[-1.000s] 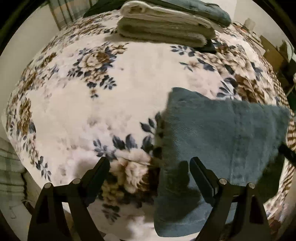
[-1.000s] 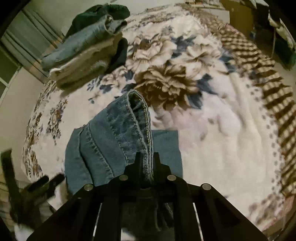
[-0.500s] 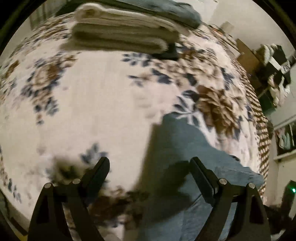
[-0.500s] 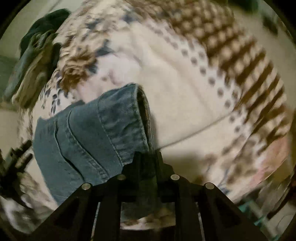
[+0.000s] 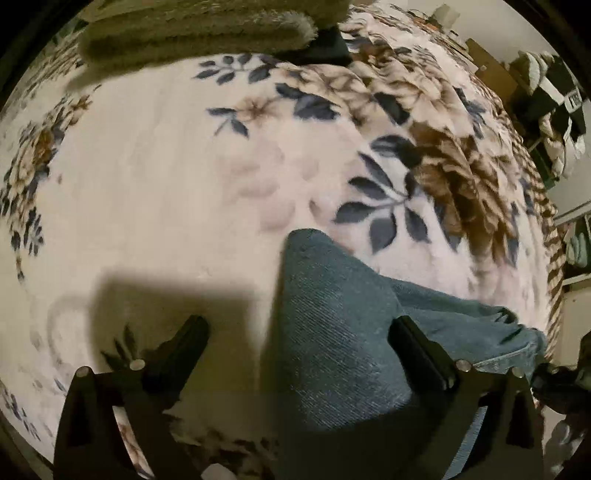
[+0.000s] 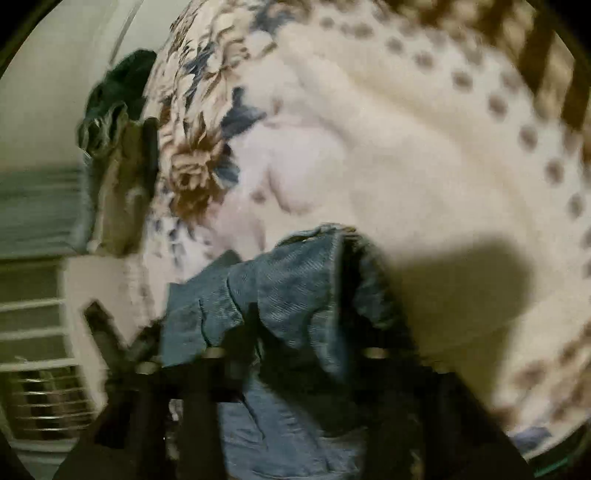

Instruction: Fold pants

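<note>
A pair of blue denim pants (image 5: 332,325) lies partly folded on a floral blanket (image 5: 166,166). My left gripper (image 5: 299,328) is open, its fingers either side of a raised corner of the denim, close above the blanket. In the blurred right wrist view the denim (image 6: 303,280) drapes over my right gripper (image 6: 295,332); the blur and the cloth hide whether the fingers grip it. The left gripper (image 6: 110,332) shows dimly at the lower left there.
A stack of folded clothes (image 5: 195,33) lies at the far end of the bed, also seen blurred in the right wrist view (image 6: 118,158). Shelves with clothing (image 5: 554,96) stand beyond the bed's right edge. The blanket's dotted, striped border (image 6: 517,110) runs along the right side.
Both grippers have swept toward the far side of the bed. The stack now looms close in the left view. The right view has swung and blurred, and the denim has bunched over the right gripper.
</note>
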`<state>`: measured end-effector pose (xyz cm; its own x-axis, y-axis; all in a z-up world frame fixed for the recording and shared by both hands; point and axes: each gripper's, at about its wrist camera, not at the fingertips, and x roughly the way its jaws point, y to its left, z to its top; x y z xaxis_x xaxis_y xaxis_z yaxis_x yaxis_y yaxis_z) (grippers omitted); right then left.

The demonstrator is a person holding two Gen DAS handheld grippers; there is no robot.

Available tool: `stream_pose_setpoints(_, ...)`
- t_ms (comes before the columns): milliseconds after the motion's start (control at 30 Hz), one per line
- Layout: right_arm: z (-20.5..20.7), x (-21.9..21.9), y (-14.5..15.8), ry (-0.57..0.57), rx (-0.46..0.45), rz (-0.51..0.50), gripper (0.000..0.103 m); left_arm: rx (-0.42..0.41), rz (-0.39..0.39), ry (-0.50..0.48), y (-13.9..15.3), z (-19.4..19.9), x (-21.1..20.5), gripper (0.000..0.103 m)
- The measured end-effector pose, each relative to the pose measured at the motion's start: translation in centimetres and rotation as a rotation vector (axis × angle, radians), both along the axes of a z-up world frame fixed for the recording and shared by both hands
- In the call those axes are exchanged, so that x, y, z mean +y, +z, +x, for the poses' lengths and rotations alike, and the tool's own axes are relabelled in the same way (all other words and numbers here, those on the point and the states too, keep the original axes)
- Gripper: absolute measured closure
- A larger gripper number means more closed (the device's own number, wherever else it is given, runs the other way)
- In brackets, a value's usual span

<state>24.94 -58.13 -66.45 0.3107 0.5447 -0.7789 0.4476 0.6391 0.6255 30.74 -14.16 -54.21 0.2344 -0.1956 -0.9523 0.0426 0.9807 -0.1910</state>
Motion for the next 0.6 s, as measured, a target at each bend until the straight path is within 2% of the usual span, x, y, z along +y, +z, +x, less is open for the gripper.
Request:
stream_pose_setpoints(67,0.2,0.3,3.1,0.021,-0.062,-0.129,0.085,0.0,-0.012,0.02,1.4,-0.2,0.4,0.001)
stream_pose_setpoints(133,0.5,-0.6,4.5,-0.014,-0.098,-0.19,0.085,-0.031,-0.052,0.051,3.3,-0.9,1.1,0.001)
stream_pose_setpoints(200,1.3,-1.6,4.0,-0.006,-0.062,-0.23,0.084,-0.053,-0.065,0.061,4.9,-1.6,1.2,0.001)
stream_pose_setpoints(267,1.8,-1.7,2.5,0.025,0.032,-0.214,0.076,-0.081,-0.085,0.058,6.7,-2.5,0.6,0.001)
stream_pose_setpoints(300,1.7,-1.7,2.5,0.021,0.052,-0.206,0.069,-0.085,-0.083,0.045,7.0,-2.8,0.2,0.001)
stream_pose_setpoints(333,1.5,-1.7,2.9,0.021,0.061,-0.22,0.067,-0.088,-0.064,0.018,7.2,-3.0,-0.7,0.001)
stream_pose_setpoints(400,0.9,-1.0,5.2,0.016,0.037,-0.319,0.061,-0.103,0.018,-0.027,6.6,-3.2,-2.1,0.001)
stream_pose_setpoints(467,0.0,0.5,7.6,0.02,-0.023,-0.368,0.055,-0.091,0.124,-0.067,4.6,-2.9,-3.5,0.001)
stream_pose_setpoints(500,-0.1,1.8,8.4,0.04,-0.051,-0.367,0.049,-0.084,0.142,-0.069,3.7,-2.6,-3.7,0.0)
stream_pose_setpoints(567,0.8,4.9,8.5,0.121,-0.082,-0.343,0.048,-0.073,0.156,-0.05,2.3,-2.0,-3.5,0.0)
stream_pose_setpoints(600,1.4,6.5,8.3,0.158,-0.088,-0.374,0.048,-0.06,0.157,-0.035,1.8,-1.6,-3.2,0.0)
